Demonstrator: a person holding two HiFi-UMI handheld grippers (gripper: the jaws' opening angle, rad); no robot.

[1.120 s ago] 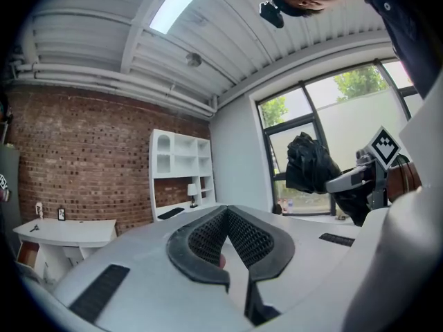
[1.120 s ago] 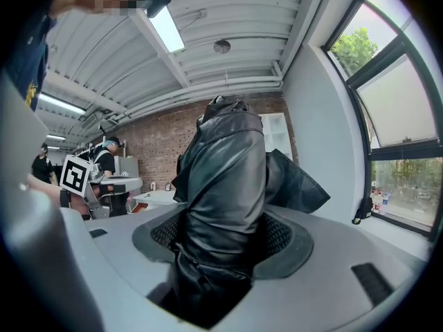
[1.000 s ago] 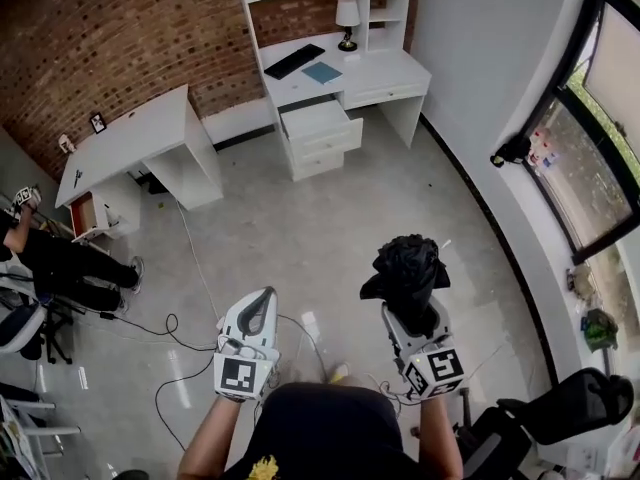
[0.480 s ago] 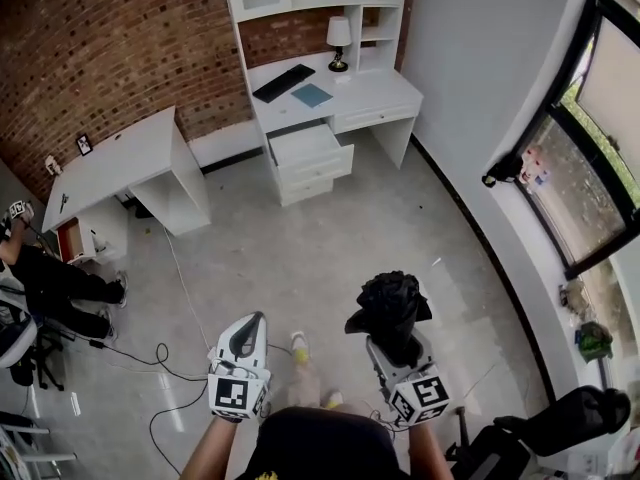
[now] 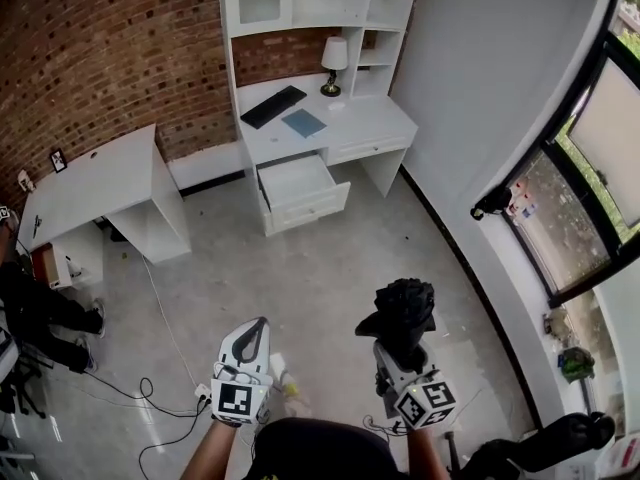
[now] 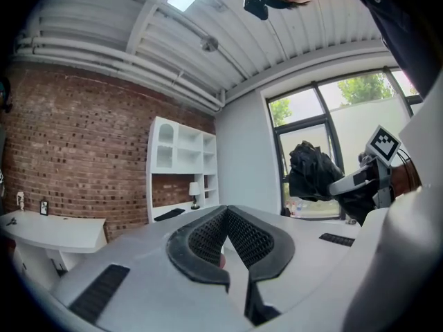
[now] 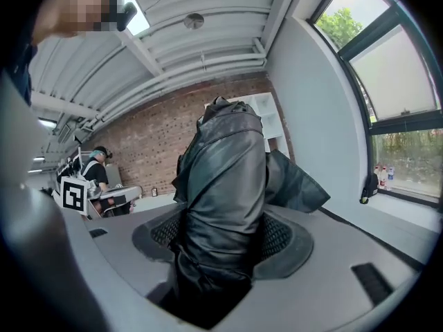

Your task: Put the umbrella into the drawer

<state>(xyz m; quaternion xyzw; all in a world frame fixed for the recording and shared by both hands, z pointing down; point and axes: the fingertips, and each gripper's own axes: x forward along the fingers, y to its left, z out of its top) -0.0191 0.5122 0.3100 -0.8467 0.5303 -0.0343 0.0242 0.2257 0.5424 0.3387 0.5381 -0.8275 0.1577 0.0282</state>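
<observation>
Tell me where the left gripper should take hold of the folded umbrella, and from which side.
Take the umbrella by its wrapped body just above the right gripper, whose jaws are shut on its lower part. Come in level from the person's left, opening the closed jaws of the left gripper first. That section stands upright and compact; the top is loose, bunched fabric.

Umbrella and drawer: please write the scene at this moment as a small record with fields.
umbrella: black, folded, held upright
right gripper: shut on the umbrella
left gripper: shut, nothing between its jaws
drawer: pulled open, inside looks empty
white desk: holds the drawer, stands at the brick wall
on the desk: keyboard, lamp
task state: umbrella not yet at the drawer, open floor lies between
</observation>
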